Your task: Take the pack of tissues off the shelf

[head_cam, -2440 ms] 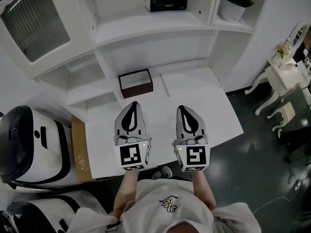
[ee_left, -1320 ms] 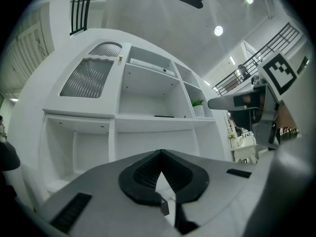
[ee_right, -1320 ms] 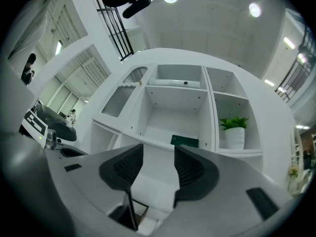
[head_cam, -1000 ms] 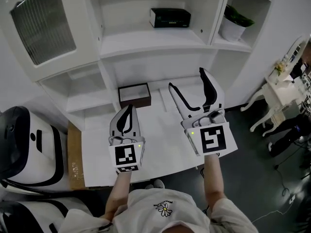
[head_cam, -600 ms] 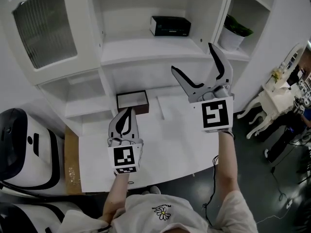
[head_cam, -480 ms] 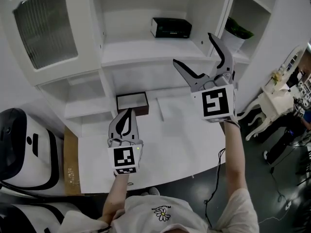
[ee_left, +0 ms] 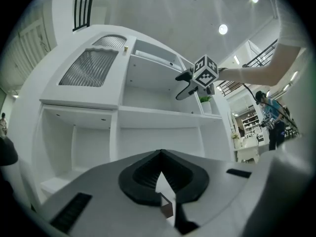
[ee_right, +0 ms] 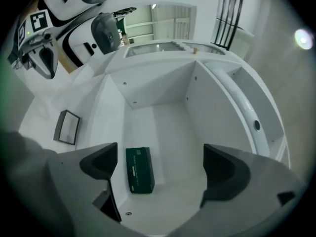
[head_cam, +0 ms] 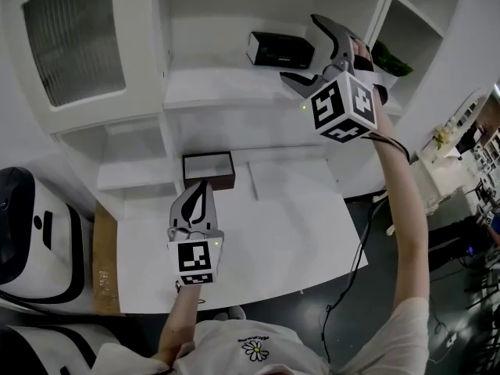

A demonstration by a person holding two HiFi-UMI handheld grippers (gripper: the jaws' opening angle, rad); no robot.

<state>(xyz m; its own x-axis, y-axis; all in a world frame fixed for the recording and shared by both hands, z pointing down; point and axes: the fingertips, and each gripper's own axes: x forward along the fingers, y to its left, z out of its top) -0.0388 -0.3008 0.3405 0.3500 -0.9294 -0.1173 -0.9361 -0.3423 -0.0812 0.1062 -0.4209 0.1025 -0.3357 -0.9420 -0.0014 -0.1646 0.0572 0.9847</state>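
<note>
The pack of tissues [head_cam: 280, 50], a dark green flat box, lies on the upper shelf [head_cam: 226, 84] of the white cabinet. My right gripper [head_cam: 300, 48] is raised to that shelf, just in front of the pack and to its right. Its jaws are opening wide. In the right gripper view the pack [ee_right: 139, 170] lies ahead of the right gripper [ee_right: 160, 166], closer to the left jaw, with nothing between the pads. My left gripper [head_cam: 200, 187] hovers low over the white desk [head_cam: 297, 209], shut and empty. Its jaws meet in the left gripper view [ee_left: 160, 154].
A small brown open box [head_cam: 208, 168] sits on the desk just beyond the left gripper. A potted plant [head_cam: 387, 57] stands in the shelf compartment to the right. A ribbed glass cabinet door [head_cam: 74, 33] is at upper left. White rounded machines [head_cam: 31, 225] stand on the floor at left.
My right gripper has risen from over the desk up to the upper shelf, and its jaws have spread wide. The left gripper has stayed shut over the desk.
</note>
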